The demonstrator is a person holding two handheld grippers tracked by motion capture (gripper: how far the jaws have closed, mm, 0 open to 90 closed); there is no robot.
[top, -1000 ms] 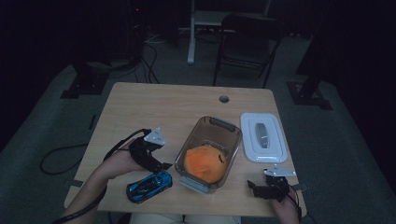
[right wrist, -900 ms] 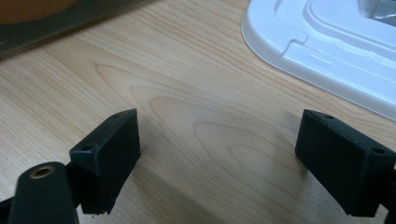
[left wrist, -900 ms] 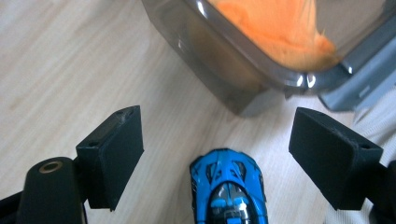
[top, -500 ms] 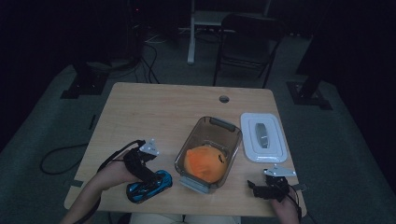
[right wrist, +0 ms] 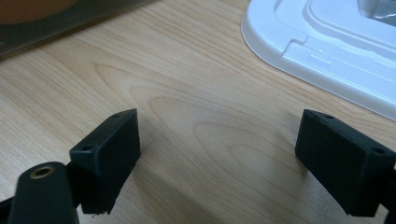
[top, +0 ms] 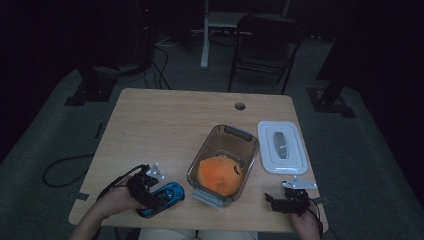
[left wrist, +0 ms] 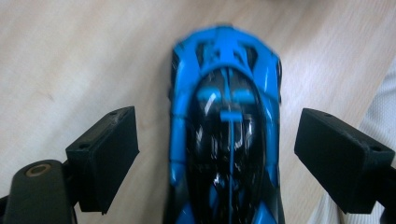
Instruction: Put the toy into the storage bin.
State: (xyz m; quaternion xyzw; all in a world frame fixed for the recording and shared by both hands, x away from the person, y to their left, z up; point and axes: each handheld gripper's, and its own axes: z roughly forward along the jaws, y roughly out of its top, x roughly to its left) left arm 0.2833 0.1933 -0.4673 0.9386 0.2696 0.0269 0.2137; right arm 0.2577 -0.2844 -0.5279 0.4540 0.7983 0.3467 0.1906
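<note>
Blue toy car (left wrist: pixel 226 140) flat on tabletop (top: pixel 165 130), long axis running straight between the jaws, lengthwise along them. Left gripper (left wrist: pixel 219 149) just widened, pads clear of car's flanks; right gripper (right wrist: pixel 219 154) spread wide over bare wood.

Left gripper (top: pixel 150 197) low, jaws just opening, spread wide, pads clear. Right gripper (top: pixel 285 200) parked low, jaws wide apart, nothing between.

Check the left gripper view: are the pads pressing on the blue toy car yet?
No. The blue toy car lies between the pads, with table showing on both sides.

Clear container (top: pixel 250 136) with orange thing (top: pixel 218 173), white lid (top: pixel 281 146) alongside, dark chair (top: pixel 265 45) behind.
</note>
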